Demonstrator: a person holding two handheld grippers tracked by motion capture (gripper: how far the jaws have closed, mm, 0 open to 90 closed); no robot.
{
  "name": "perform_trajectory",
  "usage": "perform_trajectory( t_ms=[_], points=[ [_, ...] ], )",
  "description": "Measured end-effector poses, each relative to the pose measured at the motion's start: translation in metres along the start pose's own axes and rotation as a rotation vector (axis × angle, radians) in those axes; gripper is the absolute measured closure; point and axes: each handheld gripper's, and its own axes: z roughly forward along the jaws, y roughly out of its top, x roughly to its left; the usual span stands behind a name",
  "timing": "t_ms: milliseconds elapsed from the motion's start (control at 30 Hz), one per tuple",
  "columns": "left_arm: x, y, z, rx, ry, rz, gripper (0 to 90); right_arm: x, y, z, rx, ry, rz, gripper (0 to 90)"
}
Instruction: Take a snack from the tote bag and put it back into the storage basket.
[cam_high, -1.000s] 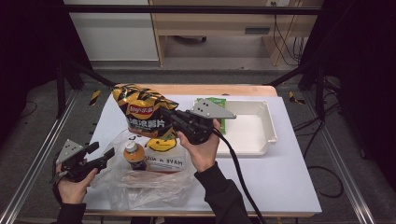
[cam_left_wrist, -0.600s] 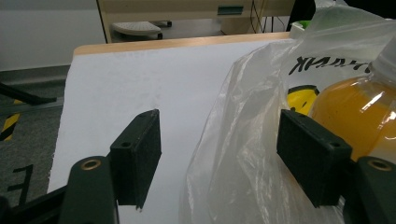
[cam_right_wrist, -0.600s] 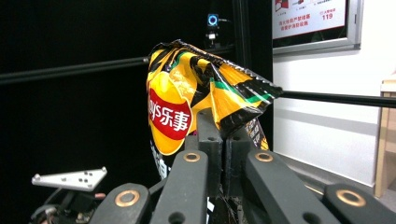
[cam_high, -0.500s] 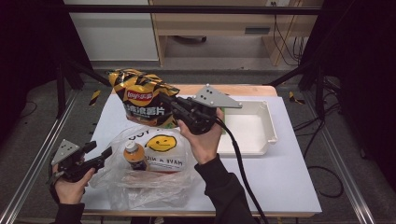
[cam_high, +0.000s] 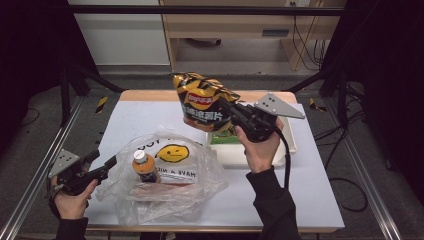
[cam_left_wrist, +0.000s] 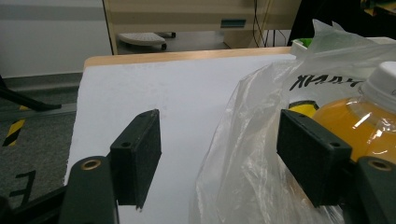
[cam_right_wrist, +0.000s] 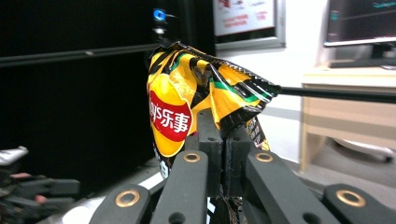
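Note:
A yellow and black chips bag (cam_high: 202, 102) hangs in the air above the near-left corner of the white tray (cam_high: 282, 152). My right gripper (cam_high: 227, 114) is shut on the bag's crumpled edge. In the right gripper view the bag (cam_right_wrist: 177, 112) rises from the closed jaws of that gripper (cam_right_wrist: 223, 140). My left gripper (cam_high: 104, 159) is open, low at the table's front left, beside a clear plastic bag (cam_high: 170, 185). In the left gripper view the open gripper (cam_left_wrist: 219, 154) has the plastic bag's loose edge (cam_left_wrist: 243, 154) between its jaws, and the pads do not press on it.
Inside the plastic bag stand an orange drink bottle (cam_high: 145, 167) with a white cap and some flat packets. A green packet (cam_high: 222, 139) lies in the tray. The bottle (cam_left_wrist: 355, 116) sits just behind my left gripper's right jaw. The white tabletop (cam_high: 135, 120) stretches behind the bag.
My right gripper has carried the chips bag to the right and slightly up, from above the plastic bag to above the tray. The left gripper has stayed put.

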Motion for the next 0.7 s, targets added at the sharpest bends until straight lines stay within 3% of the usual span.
perform_trajectory(
  t_ms=[300, 700],
  points=[
    [0.001, 0.000, -0.001, -0.003, 0.001, 0.000, 30.3, -0.033, -0.018, -0.023, 0.041, -0.075, 0.015, 88.9],
    [0.000, 0.000, 0.000, -0.002, -0.001, 0.002, 29.9, -0.059, -0.035, -0.047, 0.072, -0.134, 0.025, 88.9]
  ],
)
